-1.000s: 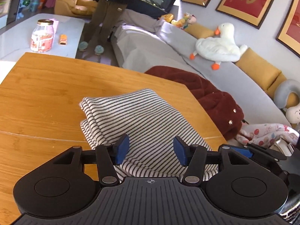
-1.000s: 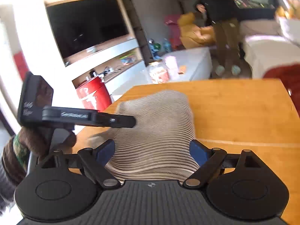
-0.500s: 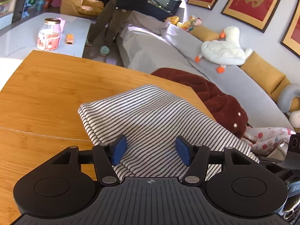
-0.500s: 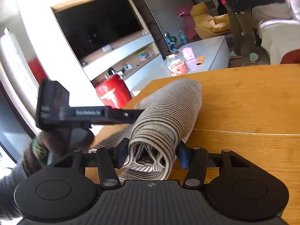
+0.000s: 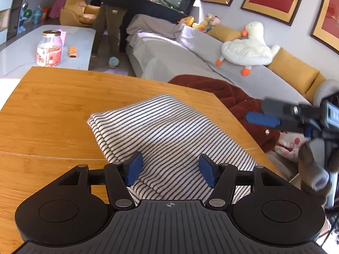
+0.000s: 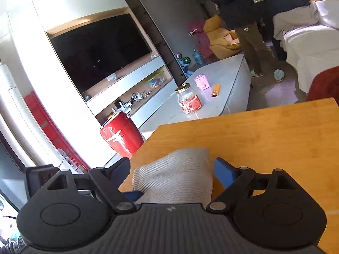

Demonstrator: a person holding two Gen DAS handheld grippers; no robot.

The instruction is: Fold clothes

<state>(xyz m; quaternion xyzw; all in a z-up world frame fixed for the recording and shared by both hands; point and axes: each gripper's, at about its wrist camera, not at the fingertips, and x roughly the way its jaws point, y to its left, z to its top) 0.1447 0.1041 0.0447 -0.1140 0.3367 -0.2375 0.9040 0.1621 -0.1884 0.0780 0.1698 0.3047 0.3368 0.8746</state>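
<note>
The folded striped garment [image 5: 165, 135] lies on the wooden table [image 5: 53, 110], near its right edge. Both the left gripper [image 5: 169, 170] and right gripper [image 6: 171, 172] are opening, released, above it. It looks soft, light and floppy; best pinched at a folded edge.

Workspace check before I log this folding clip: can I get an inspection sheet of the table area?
Surface: wooden bamboo table, seam across it.
Job's things: black-and-white striped garment, folded, lying on the table.
Clutter: nothing seen on the table.
Grippers: left gripper over the garment, jaws opening, pads not pressing; right gripper jaws opening astride the cloth's end.
Cables: nothing seen on the table.
Surroundings: grey sofa with white plush goose, dark red fleece garment, glass jar on a low pale table, a person standing.
</note>
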